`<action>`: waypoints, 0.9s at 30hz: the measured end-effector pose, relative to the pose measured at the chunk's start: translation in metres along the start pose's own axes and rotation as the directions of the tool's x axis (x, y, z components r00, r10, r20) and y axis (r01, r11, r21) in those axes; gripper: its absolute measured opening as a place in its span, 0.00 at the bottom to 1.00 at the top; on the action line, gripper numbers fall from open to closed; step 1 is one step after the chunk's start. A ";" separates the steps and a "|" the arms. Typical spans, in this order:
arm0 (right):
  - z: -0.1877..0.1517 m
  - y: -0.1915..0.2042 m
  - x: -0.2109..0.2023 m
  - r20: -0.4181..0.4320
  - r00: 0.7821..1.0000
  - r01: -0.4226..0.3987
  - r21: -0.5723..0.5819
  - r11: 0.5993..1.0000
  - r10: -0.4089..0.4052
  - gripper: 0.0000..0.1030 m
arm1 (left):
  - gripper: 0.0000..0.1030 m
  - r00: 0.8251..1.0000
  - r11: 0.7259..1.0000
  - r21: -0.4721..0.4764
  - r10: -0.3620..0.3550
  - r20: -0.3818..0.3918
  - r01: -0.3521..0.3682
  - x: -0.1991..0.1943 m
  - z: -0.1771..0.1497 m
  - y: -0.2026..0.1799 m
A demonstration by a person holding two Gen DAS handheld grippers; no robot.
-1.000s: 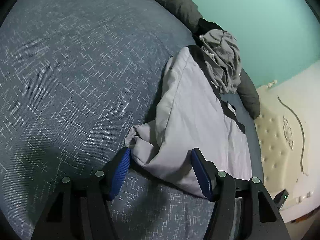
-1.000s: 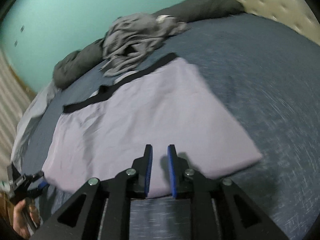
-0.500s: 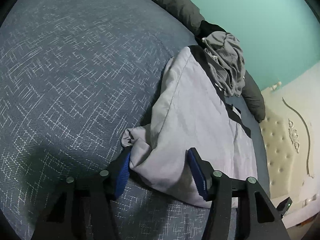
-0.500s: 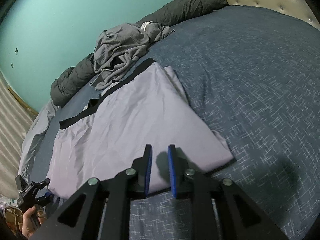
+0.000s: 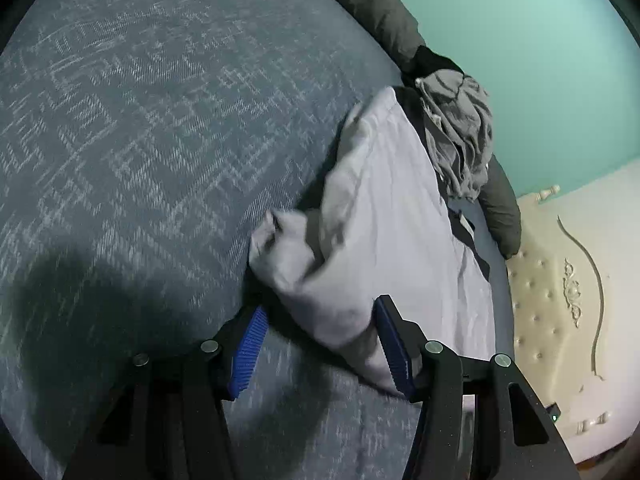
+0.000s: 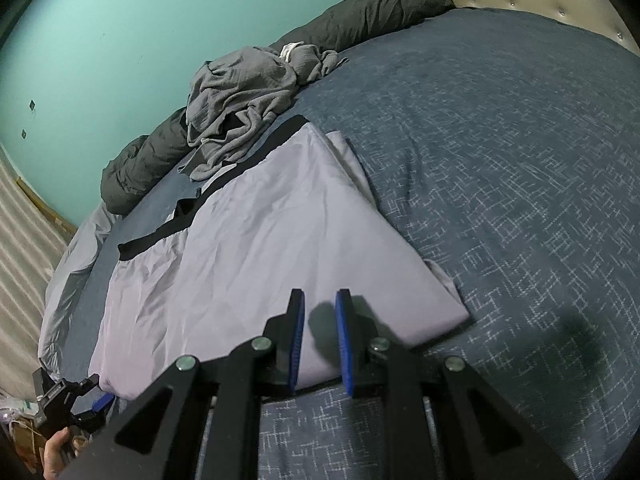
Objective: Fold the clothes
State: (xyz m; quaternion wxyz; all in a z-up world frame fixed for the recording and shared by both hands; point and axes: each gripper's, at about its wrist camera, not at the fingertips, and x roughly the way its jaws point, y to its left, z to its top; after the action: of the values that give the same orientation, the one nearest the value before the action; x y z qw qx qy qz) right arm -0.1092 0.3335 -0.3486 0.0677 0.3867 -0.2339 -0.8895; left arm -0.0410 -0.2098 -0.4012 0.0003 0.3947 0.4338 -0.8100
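The left gripper (image 5: 320, 340), jaws apart, straddles the lilac garment (image 5: 400, 216)'s bunched corner; the right gripper (image 6: 320, 340) (jaws narrowly parted, gripping nothing) sits over its near edge, open bedspread (image 6: 520, 160) alongside.

Both wrist views close, angled down, sharing the lilac garment (image 5: 400, 216)

lilac garment (image 6: 256, 248), black waistband (image 6: 224, 184) | navy bedcover (image 6: 500, 160), white crosshatch | teal wall (image 6: 120, 40)
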 end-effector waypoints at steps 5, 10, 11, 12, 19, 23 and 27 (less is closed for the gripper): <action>0.000 0.000 0.001 -0.002 1.000 0.000 0.001 1.000 0.000 0.15 | 0.42 0.999 1.000 0.027 0.008 0.034 -0.008 0.007 0.012 -0.005; 0.000 -0.001 0.000 -0.002 1.000 -0.005 0.004 1.000 0.005 0.15 | 0.14 0.999 0.999 0.044 -0.002 0.041 0.000 0.010 0.013 -0.014; 0.001 -0.002 0.000 0.000 1.000 -0.007 0.007 1.000 0.007 0.15 | 0.13 0.999 0.998 0.056 -0.001 0.046 -0.001 0.009 0.013 -0.019; 0.001 -0.003 -0.001 0.001 1.000 -0.009 0.010 1.000 0.009 0.15 | 0.11 0.999 0.998 0.068 -0.006 0.053 0.003 0.007 0.014 -0.024; 0.004 -0.010 -0.007 0.012 1.000 -0.022 0.038 0.999 0.021 0.15 | 0.07 0.990 0.985 0.160 -0.088 0.114 0.069 -0.014 0.017 -0.083; 0.005 -0.018 -0.012 0.019 0.999 -0.028 0.058 0.998 0.027 0.15 | 0.07 0.980 0.962 0.244 -0.153 0.127 0.119 -0.020 0.011 -0.136; 0.008 -0.030 -0.019 0.022 0.999 -0.028 0.079 0.997 0.027 0.15 | 0.07 0.973 0.920 0.352 -0.215 0.086 0.172 -0.008 -0.003 -0.206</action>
State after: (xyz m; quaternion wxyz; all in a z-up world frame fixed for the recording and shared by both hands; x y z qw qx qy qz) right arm -0.1000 0.3679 -0.3457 0.0621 0.3762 -0.2748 -0.8826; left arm -0.1035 -0.0821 -0.2524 -0.1218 0.2935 0.3224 -0.8917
